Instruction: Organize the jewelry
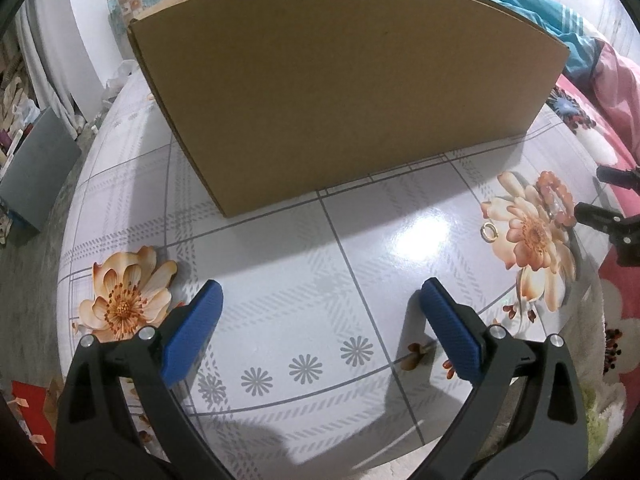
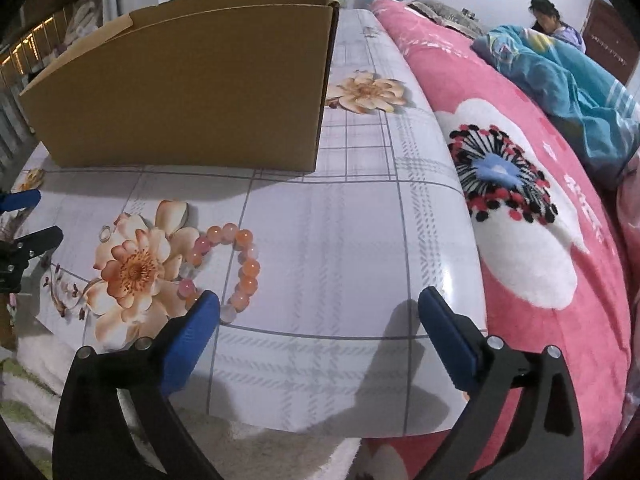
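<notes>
A bracelet of orange and pink beads lies on the flowered tablecloth, just beyond the left fingertip of my right gripper, which is open with nothing between its blue pads. A small gold ring rests left of the bracelet on a printed flower. From the left wrist view the ring and bracelet lie far to the right. My left gripper is open over bare cloth, holding nothing. A tall cardboard box stands behind both grippers.
The table ends close on the right against a pink blanket with a flower pattern. A blue quilt and a person sit at the far back right. The box fills the back left. Floor clutter lies left of the table.
</notes>
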Action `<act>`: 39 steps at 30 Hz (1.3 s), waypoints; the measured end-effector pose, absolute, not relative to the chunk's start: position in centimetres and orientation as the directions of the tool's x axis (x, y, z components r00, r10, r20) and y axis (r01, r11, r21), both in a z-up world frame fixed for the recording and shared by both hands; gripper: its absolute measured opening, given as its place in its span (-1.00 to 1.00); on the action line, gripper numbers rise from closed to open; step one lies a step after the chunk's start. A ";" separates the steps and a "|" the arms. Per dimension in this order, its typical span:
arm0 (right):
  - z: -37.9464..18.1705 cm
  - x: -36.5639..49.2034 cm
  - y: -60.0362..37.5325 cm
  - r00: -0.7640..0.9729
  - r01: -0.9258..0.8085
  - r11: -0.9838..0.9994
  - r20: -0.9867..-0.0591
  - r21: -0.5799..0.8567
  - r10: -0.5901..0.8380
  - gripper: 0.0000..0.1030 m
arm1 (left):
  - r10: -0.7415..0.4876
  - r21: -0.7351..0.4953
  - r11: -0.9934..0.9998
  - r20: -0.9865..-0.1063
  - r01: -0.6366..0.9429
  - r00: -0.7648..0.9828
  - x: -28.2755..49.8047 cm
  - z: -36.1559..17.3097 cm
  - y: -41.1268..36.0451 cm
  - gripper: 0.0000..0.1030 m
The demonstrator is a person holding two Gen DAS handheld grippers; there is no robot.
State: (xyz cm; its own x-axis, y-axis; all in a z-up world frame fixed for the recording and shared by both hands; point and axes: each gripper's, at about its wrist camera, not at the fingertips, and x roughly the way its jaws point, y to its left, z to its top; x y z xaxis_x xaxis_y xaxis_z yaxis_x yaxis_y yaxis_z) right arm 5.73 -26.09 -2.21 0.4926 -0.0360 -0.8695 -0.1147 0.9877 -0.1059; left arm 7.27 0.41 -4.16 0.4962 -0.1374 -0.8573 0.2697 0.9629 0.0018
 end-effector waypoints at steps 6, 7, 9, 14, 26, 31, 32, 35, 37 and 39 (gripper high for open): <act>-2.3 5.6 -26.1 0.512 -0.120 0.988 -0.859 -0.098 -0.023 0.87 | -0.130 0.001 0.967 -0.860 0.256 0.494 7.7 -4.1 0.5 0.87; -2.4 5.7 -26.2 0.516 -0.119 0.988 -0.856 -0.098 -0.023 0.87 | -0.131 0.001 0.967 -0.858 0.257 0.496 7.7 -4.1 0.6 0.87; -2.4 5.9 -26.3 0.532 -0.108 0.989 -0.846 -0.103 -0.029 0.87 | -0.133 0.003 0.967 -0.849 0.256 0.512 7.4 -4.2 0.6 0.87; -0.6 4.4 -25.6 0.645 -0.107 0.992 -0.764 -0.060 0.023 0.87 | -0.144 -0.001 0.962 -0.850 0.272 0.507 7.4 -4.1 0.3 0.86; -0.6 3.6 -23.5 0.644 -0.240 0.967 -0.730 0.089 0.227 0.66 | -0.383 -0.094 0.865 -0.757 0.493 0.529 6.0 -1.5 -3.7 0.30; -1.3 3.9 -23.7 0.622 -0.247 0.959 -0.737 0.137 0.266 0.36 | -0.415 -0.084 0.819 -0.769 0.567 0.486 5.8 -2.1 -5.5 -0.08; -1.5 3.9 -23.8 0.619 -0.249 0.958 -0.737 0.143 0.272 0.35 | -0.418 -0.082 0.812 -0.773 0.579 0.477 5.7 -2.3 -6.0 -0.11; -1.7 4.1 -23.8 0.615 -0.253 0.955 -0.737 0.152 0.280 0.28 | -0.421 -0.086 0.801 -0.783 0.592 0.457 5.8 -2.9 -6.9 -0.32; -1.9 4.2 -23.8 0.612 -0.254 0.954 -0.737 0.160 0.287 0.26 | -0.422 -0.089 0.798 -0.788 0.596 0.448 6.1 -3.1 -7.1 -0.44; -2.0 4.2 -23.8 0.609 -0.255 0.953 -0.738 0.166 0.292 0.25 | -0.416 -0.079 0.798 -0.790 0.597 0.451 6.2 -3.3 -7.2 -0.48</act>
State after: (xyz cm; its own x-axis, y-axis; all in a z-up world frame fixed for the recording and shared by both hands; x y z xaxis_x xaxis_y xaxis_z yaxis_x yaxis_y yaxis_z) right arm 4.21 -23.81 -2.02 0.6088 0.2915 -0.7378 -0.2555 0.9525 0.1656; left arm 6.23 -7.20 -3.31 0.4506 -0.4156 -0.7901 0.5974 0.7980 -0.0791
